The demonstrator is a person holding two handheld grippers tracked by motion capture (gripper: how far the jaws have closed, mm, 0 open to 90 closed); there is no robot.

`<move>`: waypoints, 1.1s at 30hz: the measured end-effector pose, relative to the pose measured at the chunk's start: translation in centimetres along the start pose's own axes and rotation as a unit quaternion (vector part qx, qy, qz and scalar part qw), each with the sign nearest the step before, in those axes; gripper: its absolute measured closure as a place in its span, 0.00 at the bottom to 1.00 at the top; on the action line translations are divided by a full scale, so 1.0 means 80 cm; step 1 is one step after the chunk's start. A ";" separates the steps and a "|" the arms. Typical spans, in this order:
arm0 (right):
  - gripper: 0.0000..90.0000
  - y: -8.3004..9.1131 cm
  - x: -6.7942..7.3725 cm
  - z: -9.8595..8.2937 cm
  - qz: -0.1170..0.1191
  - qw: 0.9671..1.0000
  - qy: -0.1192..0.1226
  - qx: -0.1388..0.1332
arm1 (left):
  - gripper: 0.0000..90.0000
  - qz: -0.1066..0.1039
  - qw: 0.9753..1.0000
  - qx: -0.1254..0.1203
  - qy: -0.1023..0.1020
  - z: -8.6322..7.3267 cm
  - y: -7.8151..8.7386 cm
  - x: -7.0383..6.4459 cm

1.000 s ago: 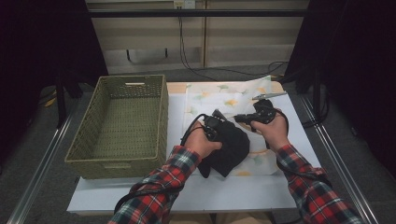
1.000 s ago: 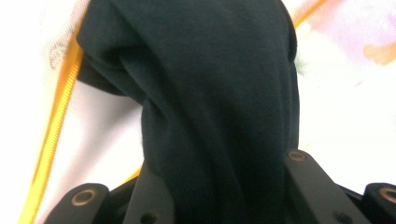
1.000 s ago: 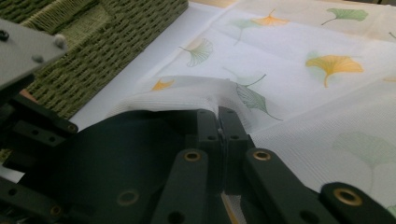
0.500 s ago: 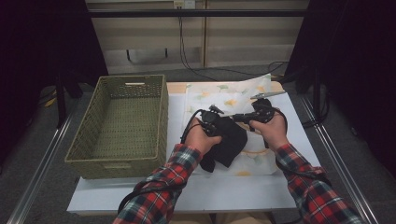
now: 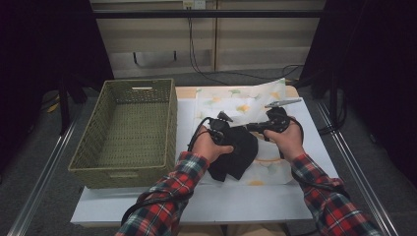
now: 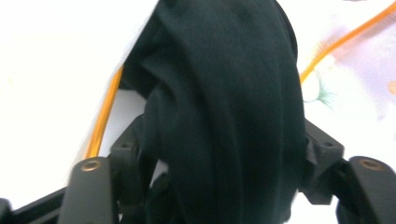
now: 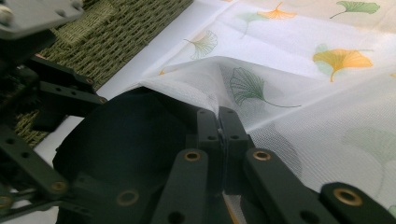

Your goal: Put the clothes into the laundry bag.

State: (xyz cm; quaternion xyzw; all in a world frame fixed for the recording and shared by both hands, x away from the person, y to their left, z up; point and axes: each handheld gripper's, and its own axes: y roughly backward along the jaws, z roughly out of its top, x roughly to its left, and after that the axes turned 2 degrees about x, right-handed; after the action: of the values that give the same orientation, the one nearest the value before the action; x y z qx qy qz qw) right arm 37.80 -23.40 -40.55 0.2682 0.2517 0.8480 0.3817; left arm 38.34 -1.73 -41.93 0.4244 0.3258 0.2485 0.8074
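The work in hand looks like handling a black garment (image 5: 235, 155) that lies on a leaf-printed cloth (image 5: 241, 103) spread on the white tabletop (image 5: 236, 201), with a woven basket (image 5: 98, 147) standing just beside it on the person's left. I judge the step to be a two-handed pick-up or fold of the garment, already gripped and not yet carried anywhere.

Nearest, in the left gripper view, the left gripper (image 6: 219, 186) has its jaws spread wide around a thick bunched roll of the black garment (image 6: 224, 102); the fabric fills the gap between them, so they grip it without closing far. An orange line (image 6: 100, 121) in the cloth's print runs just beside the bundle.

A little farther on, in the right gripper view, the right gripper (image 7: 223, 140) has its jaws pressed together, with no gap between the tips. They sit at the far edge of the garment (image 7: 130, 135), where the leaf-printed cloth (image 7: 299, 93) rises into a small peak against them. Whether they pinch the garment's edge, the cloth, or both, I cannot tell.

Farthest, the basket (image 7: 121, 32) lies open and empty beyond the left gripper.

The next move, as I judge it, calls for lifting both grippers together, and for checking that the cloth does not come up with the garment.
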 end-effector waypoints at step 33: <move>1.00 0.001 0.003 -0.004 0.001 1.000 0.005 -0.004 | 0.82 -0.002 0.999 0.005 0.033 -0.001 0.002 -0.006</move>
State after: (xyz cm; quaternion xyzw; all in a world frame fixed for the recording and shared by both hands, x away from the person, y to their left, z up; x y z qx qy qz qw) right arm 37.43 -23.32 -40.66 0.2629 0.2504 0.8504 0.3807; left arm 37.94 -1.89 -41.66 0.4194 0.3544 0.2586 0.7948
